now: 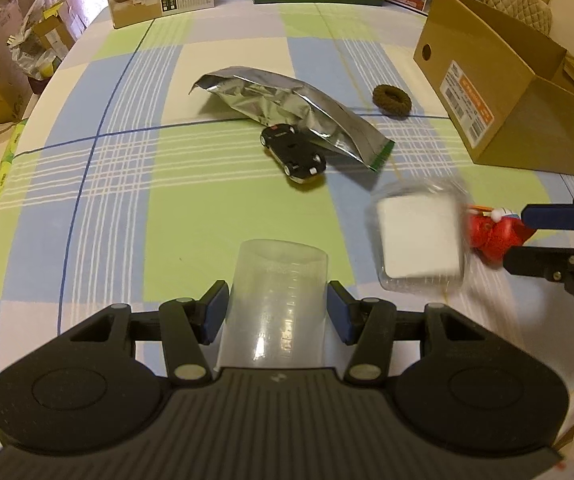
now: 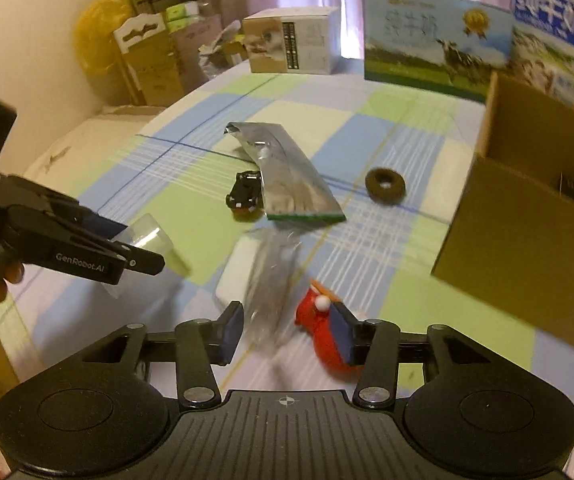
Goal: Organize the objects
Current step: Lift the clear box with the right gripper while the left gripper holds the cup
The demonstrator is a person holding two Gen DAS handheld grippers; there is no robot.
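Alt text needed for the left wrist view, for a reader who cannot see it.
The left hand-held gripper grips a clear plastic cup above a checked tablecloth. Beyond lie a black toy car, a silver foil pouch and an open cardboard box.

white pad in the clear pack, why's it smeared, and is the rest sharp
Left wrist view: the white pad pack is motion-blurred, while the toy car and foil pouch stay crisp. Right wrist view: the same pack streaks, and the whole frame looks softer.
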